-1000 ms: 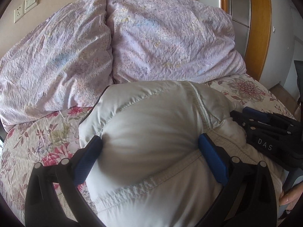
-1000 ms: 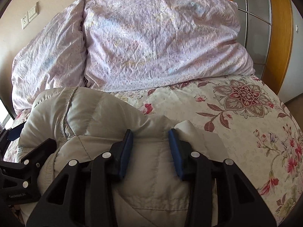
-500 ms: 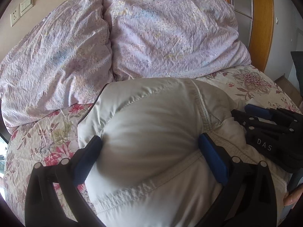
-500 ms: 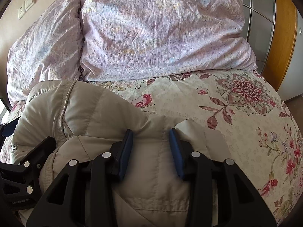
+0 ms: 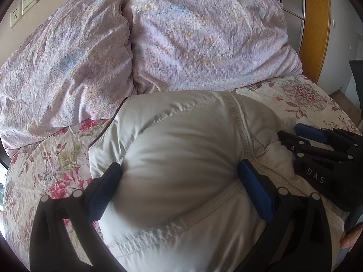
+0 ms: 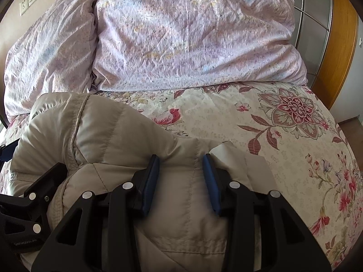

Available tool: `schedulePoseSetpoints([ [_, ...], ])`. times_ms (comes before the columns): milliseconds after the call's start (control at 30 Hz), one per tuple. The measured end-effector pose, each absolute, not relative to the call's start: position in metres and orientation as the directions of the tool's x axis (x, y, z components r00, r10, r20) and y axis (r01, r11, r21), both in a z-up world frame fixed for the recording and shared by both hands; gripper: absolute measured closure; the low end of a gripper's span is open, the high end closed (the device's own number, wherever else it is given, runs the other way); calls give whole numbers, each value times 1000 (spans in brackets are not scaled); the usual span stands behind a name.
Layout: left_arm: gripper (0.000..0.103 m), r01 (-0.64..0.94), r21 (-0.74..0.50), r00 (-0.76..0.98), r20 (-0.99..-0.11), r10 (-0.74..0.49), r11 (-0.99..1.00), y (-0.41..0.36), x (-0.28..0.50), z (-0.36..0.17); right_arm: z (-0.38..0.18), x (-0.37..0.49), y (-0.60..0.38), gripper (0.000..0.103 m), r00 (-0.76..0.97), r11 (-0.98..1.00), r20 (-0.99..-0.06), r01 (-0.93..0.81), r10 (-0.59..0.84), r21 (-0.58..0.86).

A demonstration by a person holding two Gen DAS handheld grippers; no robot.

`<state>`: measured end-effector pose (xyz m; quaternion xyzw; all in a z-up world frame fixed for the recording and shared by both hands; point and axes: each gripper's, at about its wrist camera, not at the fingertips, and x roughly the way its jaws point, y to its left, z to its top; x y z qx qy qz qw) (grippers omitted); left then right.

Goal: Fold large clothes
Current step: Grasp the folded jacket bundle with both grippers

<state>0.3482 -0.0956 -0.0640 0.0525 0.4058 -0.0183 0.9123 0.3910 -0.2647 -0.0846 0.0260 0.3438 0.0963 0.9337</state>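
Note:
A puffy beige down jacket lies bundled on the floral bed; it also shows in the right wrist view. My left gripper has its jaws wide apart, clamped around a thick bulge of the jacket. My right gripper is shut on a fold of the jacket's right end. The right gripper shows in the left wrist view at the right. The left gripper shows at the lower left of the right wrist view.
Two large lilac pillows lie just beyond the jacket. The floral bedsheet extends to the right. A wooden door frame and wall sockets are behind. A hand edge shows at the lower right.
Both grippers, holding the jacket, have moved forward toward the pillows; the pillows look larger and closer. The grips have not changed.

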Motion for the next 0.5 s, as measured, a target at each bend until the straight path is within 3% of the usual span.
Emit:
schedulePoseSetpoints([
  [500,2,60,97,676,-736,31,993,-96,350,-68,-85,393,-264,61,746,982,-639,-160,189,104],
])
